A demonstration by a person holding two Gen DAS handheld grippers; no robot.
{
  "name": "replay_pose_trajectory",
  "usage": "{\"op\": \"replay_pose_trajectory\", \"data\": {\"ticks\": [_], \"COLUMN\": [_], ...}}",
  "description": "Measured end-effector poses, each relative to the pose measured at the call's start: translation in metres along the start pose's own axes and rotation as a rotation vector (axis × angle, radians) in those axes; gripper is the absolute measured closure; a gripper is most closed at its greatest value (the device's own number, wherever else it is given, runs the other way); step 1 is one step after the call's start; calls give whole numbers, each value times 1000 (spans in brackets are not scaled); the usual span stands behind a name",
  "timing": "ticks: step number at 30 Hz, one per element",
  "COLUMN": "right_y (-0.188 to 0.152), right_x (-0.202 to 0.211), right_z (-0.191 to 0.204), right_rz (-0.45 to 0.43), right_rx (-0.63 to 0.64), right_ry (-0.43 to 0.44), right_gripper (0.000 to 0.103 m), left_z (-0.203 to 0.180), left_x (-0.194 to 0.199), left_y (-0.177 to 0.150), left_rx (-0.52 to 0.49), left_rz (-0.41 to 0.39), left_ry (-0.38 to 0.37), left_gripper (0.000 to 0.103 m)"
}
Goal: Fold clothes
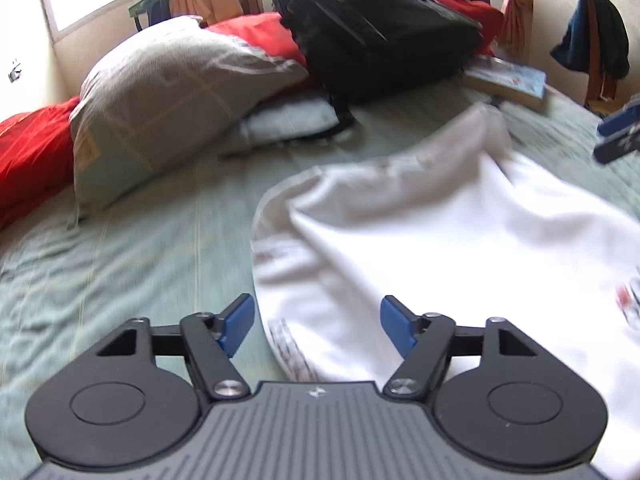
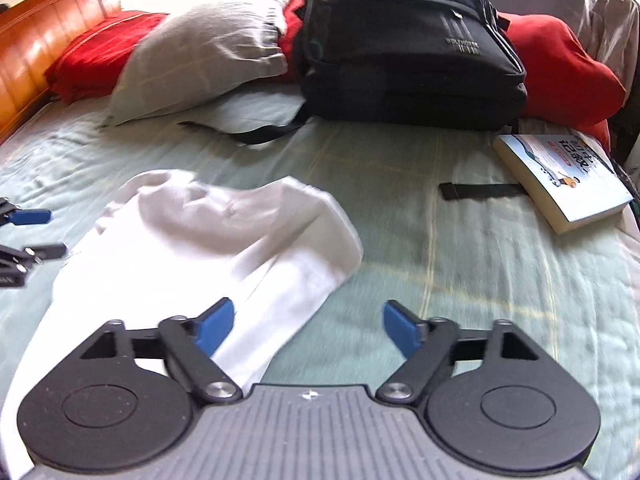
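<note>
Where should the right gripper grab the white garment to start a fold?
Probably the rounded far-right corner of the white garment. It lies loose at the fabric's edge, with bare bedsheet beside it. Bring the open right gripper in low from the right so that one finger slides under the edge.

White garment [image 1: 460, 240] was blown out and motion-blurred; its type could not be told, and it was cut off by the right and bottom edges in the left wrist view. Red print [image 1: 626, 298] on it was unreadable. Book [image 2: 560, 180] cover text was too blurred to read.
</note>
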State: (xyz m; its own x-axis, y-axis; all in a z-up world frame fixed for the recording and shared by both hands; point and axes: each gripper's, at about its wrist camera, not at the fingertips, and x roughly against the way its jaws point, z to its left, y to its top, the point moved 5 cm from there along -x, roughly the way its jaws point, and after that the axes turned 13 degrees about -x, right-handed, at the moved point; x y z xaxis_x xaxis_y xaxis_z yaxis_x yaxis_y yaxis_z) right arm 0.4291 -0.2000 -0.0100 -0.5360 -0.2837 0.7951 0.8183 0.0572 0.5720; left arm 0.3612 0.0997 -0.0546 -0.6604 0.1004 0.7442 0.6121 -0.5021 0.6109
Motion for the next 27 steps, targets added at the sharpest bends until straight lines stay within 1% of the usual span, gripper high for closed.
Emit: {"op": "replay_pose_trajectory", "data": {"ticks": [2,4,9,11,13,17,20,23,27], "right_y": [-14,-28,-62,-75,-88,-114,-134,-147,-158], "right_x": [16,28,56,61,64,66,59,45,27], "right_z": [9,23,60,83,107,163,199,218,227], "right_rz": [-2,3,15,15,17,18,27,47,38], "right_rx": [27,60,146,191,238,355,439,459,487], "right_ry": [-1,-14,-41,-33,-20,19,10,-7,-86], "right_gripper": [4,0,0,0,0,0,0,0,0], "left_z": [-9,-17,-39,-48,-56,-71,-78,-81,-81], "left_x": [10,20,50,65,79,100,111,121,130], "left_y": [-15,-30,-68,-84,-100,-130,-148,-163,-177], "left_rx": [29,64,112,138,158,197,221,242,274], "left_rz": [25,48,72,69,66,80,88,92,77], "left_ry": [-7,-18,-21,-14,-4,17,48,70,65], "left_gripper": [28,22,19,17,14,13,12,12,11]}}
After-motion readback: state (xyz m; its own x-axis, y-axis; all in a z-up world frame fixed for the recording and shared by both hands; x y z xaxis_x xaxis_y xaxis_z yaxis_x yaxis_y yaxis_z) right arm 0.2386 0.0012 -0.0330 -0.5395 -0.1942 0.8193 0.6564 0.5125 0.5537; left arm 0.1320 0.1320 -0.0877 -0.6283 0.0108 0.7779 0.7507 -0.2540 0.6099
